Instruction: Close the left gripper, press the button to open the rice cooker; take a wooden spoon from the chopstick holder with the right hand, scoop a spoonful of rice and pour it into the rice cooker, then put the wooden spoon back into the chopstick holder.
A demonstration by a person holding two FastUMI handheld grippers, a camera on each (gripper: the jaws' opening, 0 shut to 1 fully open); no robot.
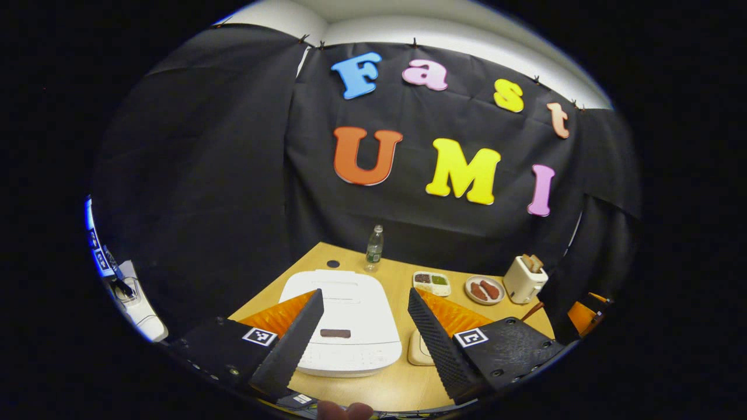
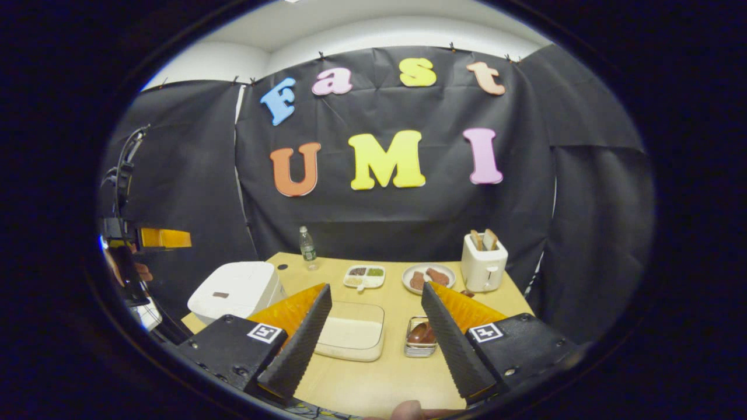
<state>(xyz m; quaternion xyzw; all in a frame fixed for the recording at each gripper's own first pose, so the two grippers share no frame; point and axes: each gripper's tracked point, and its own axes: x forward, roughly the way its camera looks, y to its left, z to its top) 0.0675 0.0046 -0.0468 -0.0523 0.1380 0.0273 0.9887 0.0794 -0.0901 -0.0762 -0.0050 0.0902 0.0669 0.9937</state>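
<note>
The white rice cooker [image 1: 344, 315] sits with its lid down, a dark button [image 1: 335, 333] near its front edge. My left gripper [image 1: 365, 291] hovers open above and in front of it, one finger on each side of the lid. In the right gripper view the cooker [image 2: 236, 291] stands at the left. My right gripper [image 2: 376, 287] is open over the table with nothing between its fingers. Just ahead lies a clear container of rice [image 2: 353, 335]. Beside it stands a small metal holder [image 2: 421, 338] with brown wooden pieces inside, partly hidden by one finger.
On the wooden table [image 2: 385, 379], a water bottle [image 2: 307, 247], a divided dish [image 2: 365, 276], a plate of sausages [image 2: 429, 277] and a white toaster [image 2: 483, 262] with bread line the back. The other gripper [image 2: 163, 238] and a hand appear at far left.
</note>
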